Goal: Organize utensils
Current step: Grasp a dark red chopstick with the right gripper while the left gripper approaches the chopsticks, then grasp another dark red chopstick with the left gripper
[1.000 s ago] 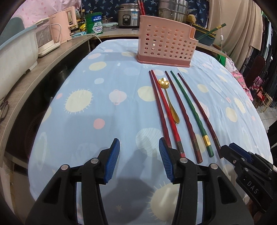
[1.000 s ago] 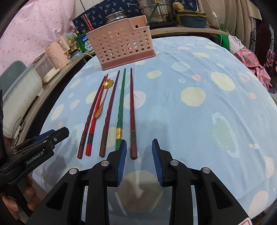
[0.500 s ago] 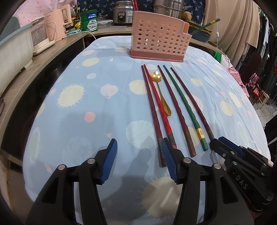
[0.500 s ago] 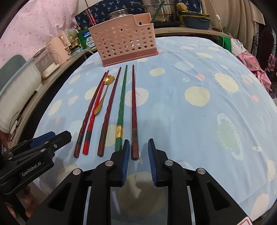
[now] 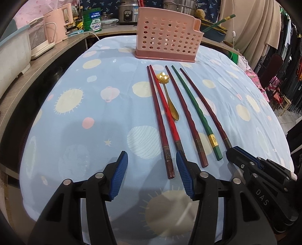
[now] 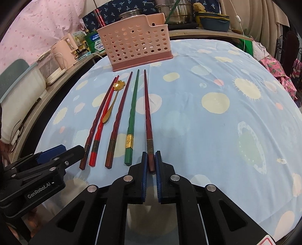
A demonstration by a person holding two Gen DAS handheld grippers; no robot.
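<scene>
Several chopsticks and a gold spoon lie side by side on the blue tablecloth, in front of a pink perforated basket. My right gripper is closing, its blue pads against the near end of the rightmost dark red chopstick, which still rests on the cloth. A green chopstick lies just to its left. My left gripper is open low over the cloth, with the near end of the leftmost dark red chopstick between its fingers, untouched.
A wooden counter runs along the left with a pink kettle and white appliances. Pots and a rice cooker stand behind the basket. Clothes and a chair stand off the table's right side.
The right jaws have drawn together onto the end of the rightmost chopstick. The left gripper has shifted slightly, so the leftmost chopstick's end now lies between its fingers.
</scene>
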